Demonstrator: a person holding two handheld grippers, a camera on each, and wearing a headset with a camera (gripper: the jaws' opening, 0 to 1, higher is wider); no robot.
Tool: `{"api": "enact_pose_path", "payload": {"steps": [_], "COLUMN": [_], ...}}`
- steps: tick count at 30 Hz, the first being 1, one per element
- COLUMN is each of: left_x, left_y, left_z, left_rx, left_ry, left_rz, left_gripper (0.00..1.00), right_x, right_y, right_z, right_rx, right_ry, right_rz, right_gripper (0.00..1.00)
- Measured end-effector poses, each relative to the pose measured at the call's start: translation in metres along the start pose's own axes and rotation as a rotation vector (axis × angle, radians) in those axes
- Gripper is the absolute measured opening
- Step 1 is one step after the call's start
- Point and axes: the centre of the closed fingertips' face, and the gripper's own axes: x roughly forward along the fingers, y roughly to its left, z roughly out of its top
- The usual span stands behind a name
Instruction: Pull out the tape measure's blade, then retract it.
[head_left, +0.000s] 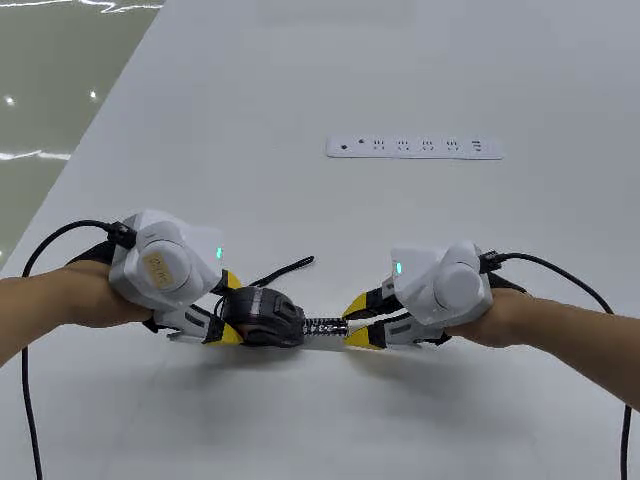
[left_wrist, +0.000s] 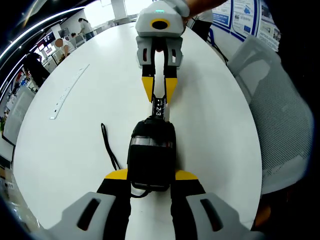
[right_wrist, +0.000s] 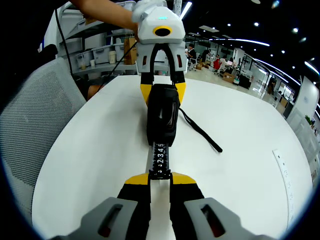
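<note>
The black tape measure (head_left: 264, 316) lies on the white table between both grippers. My left gripper (left_wrist: 150, 175) is shut on its case (left_wrist: 151, 150). A short length of blade (right_wrist: 160, 156) with black numbers sticks out of the case toward my right gripper (right_wrist: 160, 178), which is shut on the blade's end. In the head view the left gripper (head_left: 226, 322) is at the left and the right gripper (head_left: 358, 322) at the right, with the blade (head_left: 324, 326) spanning the small gap. The black wrist strap (head_left: 285, 270) trails behind the case.
A white power strip (head_left: 414, 147) lies flat at the far side of the table (head_left: 300, 120). Black cables (head_left: 45, 250) run from both grippers. A grey mesh chair (left_wrist: 280, 110) stands beside the table edge. The green floor (head_left: 50, 90) is to the left.
</note>
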Motion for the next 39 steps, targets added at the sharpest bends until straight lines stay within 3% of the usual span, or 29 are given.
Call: {"api": "enact_pose_path", "payload": {"steps": [39], "left_x": [-0.001], "left_y": [0.002], "left_z": [-0.005], "left_rx": [0.003], "left_ry": [0.008], "left_rz": [-0.003], "left_gripper": [0.25], "right_x": [-0.013], "right_y": [0.000], "right_z": [-0.004], "right_rx": [-0.004], "right_ry": [-0.014], "right_rz": [-0.005], "right_gripper": [0.12]}}
